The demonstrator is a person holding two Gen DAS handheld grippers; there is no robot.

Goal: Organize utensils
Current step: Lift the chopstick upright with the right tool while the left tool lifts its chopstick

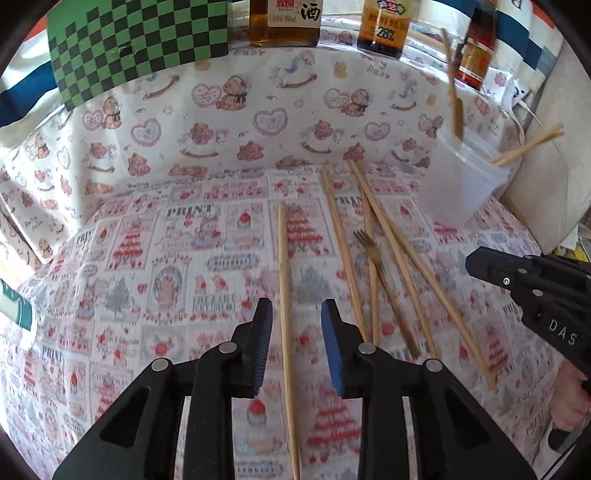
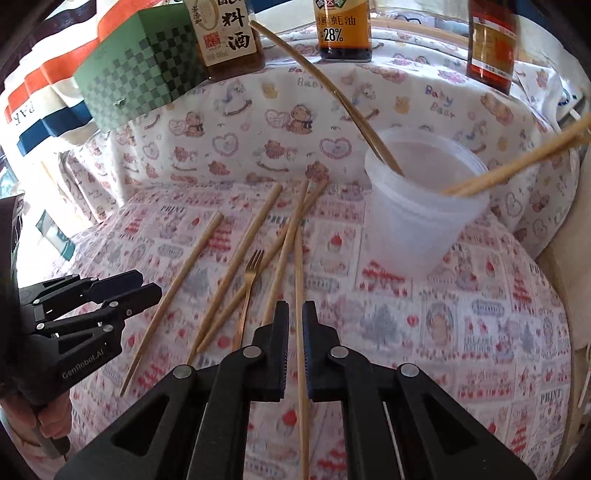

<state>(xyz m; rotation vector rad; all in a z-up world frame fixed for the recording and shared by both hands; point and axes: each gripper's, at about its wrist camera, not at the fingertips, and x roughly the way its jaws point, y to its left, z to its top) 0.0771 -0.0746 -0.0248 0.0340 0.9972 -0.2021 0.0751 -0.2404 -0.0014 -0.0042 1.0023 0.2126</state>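
The left gripper (image 1: 296, 314), black with blue ribbed pads, stands partly spread, and one pale wooden chopstick (image 1: 284, 295) runs through the gap without either pad pressing on it. The right gripper (image 2: 295, 317) has its pads almost together around a second thin wooden chopstick (image 2: 300, 280); in my judgement it pinches this stick, though a narrow slit between pad and stick leaves the contact not fully sure. More loose wooden chopsticks (image 2: 236, 262) and a small golden metal fork (image 2: 251, 273) lie crossed on the printed cloth (image 2: 461, 325) between the two grippers. Behind them, on the right, stands a translucent white plastic tub (image 2: 421, 218), which already holds a long wooden utensil and a pair of chopsticks leaning on its rim. The step in hand seems to be picking sticks from the cloth to collect them in this tub. The next move would call for the left jaws to close on their stick, and then for carrying each stick over the rim with its tip pointing down. On the right gripper the letters "DAS" can be read, on the left one "GenRobot.AI"; the cloth says "PRINT" and "Baby Bear", and a dark sauce bottle (image 2: 343, 29) at the back shows "28%".
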